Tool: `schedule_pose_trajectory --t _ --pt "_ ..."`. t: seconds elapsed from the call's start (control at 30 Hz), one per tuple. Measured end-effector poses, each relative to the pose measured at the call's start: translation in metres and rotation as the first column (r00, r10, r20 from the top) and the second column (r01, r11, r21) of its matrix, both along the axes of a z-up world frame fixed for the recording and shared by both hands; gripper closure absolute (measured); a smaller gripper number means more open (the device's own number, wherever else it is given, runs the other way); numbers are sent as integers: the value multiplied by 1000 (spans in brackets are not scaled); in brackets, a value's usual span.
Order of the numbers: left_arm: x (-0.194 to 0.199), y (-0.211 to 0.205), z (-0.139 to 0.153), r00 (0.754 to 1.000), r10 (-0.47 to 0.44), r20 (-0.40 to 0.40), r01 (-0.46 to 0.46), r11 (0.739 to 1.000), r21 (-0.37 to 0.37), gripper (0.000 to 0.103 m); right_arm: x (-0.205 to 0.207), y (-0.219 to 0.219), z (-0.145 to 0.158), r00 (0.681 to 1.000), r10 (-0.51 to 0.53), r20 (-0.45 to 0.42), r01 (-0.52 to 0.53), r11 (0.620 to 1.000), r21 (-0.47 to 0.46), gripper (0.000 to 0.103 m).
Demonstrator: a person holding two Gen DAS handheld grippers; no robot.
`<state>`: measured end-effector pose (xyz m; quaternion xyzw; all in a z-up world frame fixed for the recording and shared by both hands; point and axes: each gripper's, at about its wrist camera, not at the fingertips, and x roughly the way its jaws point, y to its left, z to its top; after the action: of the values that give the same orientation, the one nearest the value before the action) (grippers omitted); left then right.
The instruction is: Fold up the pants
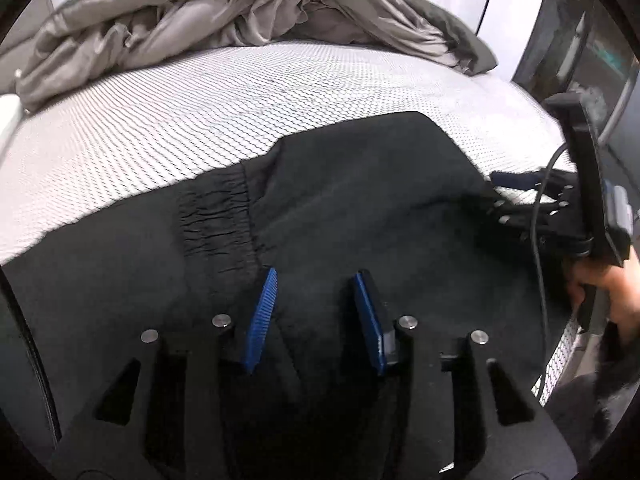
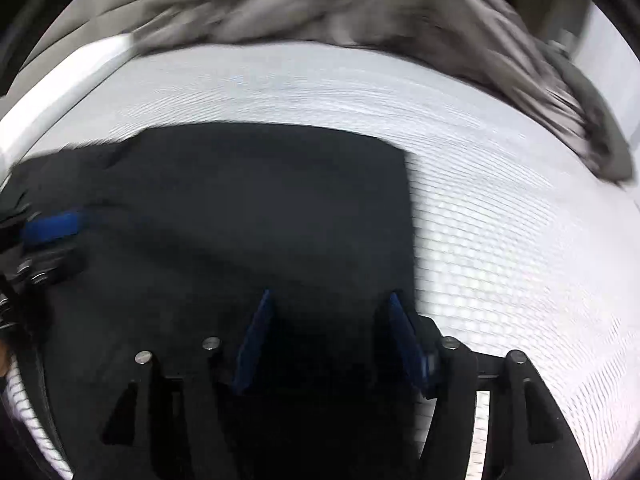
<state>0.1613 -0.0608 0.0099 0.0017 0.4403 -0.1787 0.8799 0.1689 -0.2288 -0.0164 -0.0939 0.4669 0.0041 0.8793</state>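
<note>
Black pants [image 1: 340, 208] lie folded on the white mesh mattress [image 1: 180, 120], with an elastic waistband or cuff [image 1: 216, 224] showing at the left. My left gripper [image 1: 316, 280] is open just above the pants, blue pads apart, nothing between them. The right gripper [image 1: 516, 196] shows at the right edge of the left wrist view, held by a hand. In the right wrist view the pants [image 2: 240, 208] form a flat rectangle, and my right gripper [image 2: 328, 300] is open over their near right part. The left gripper [image 2: 52, 224] shows at the left edge.
A crumpled grey blanket [image 1: 240, 12] is heaped along the far side of the mattress, also seen blurred in the right wrist view [image 2: 360, 8]. The bare mattress [image 2: 520, 240] stretches right of the pants. A dark cabinet [image 1: 592, 60] stands beyond the bed's right edge.
</note>
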Motion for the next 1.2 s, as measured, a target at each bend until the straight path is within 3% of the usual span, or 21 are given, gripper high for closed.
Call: schedule_pose_trajectory --t 0.13,0.2,0.33,0.4,0.47,0.53,0.67,0.8,0.87,0.93,1.0,1.1,1.2 --pt "14 9 32 995 64 80 -58 995 -80 64 -11 13 24 994 33 101 -43 994 102 44" --pt "28 8 33 992 96 79 -86 989 -120 64 -3 34 29 989 70 131 -93 981 172 44" --pt "64 1 -11 991 116 -62 -121 988 -100 65 25 72 -2 988 153 17 -153 956 249 54" --pt "63 8 -15 994 97 -42 -102 984 -149 65 31 73 -15 984 175 -21 -167 964 208 57" --pt "61 16 -8 996 73 -46 -79 987 -143 71 30 64 -9 987 158 -17 -154 978 139 57" --pt "55 24 -6 995 93 -43 -96 991 -93 73 26 44 -7 997 72 4 -72 997 -16 54" --pt "31 48 11 983 185 -6 -185 983 14 72 2 -1 7 999 -4 45 6 999 -44 53" --pt "-11 53 38 988 148 39 -143 983 -114 71 -47 -17 33 992 33 121 -53 984 167 53" --pt "-32 38 40 994 90 66 -79 985 -156 61 -62 -9 35 988 110 108 -137 945 296 51" --pt "-42 22 25 999 46 19 -42 987 -152 58 -70 15 26 980 186 74 -200 908 369 51" --pt "-39 11 6 999 33 -33 -36 996 -85 58 -73 40 10 967 255 25 -249 912 326 51" --pt "-47 12 1 1000 -13 -17 13 1000 -23 58 -81 57 -11 950 313 -7 -308 938 159 52" --pt "-62 28 0 1000 -14 -20 16 997 81 58 -88 29 -5 978 208 5 -208 977 43 51"
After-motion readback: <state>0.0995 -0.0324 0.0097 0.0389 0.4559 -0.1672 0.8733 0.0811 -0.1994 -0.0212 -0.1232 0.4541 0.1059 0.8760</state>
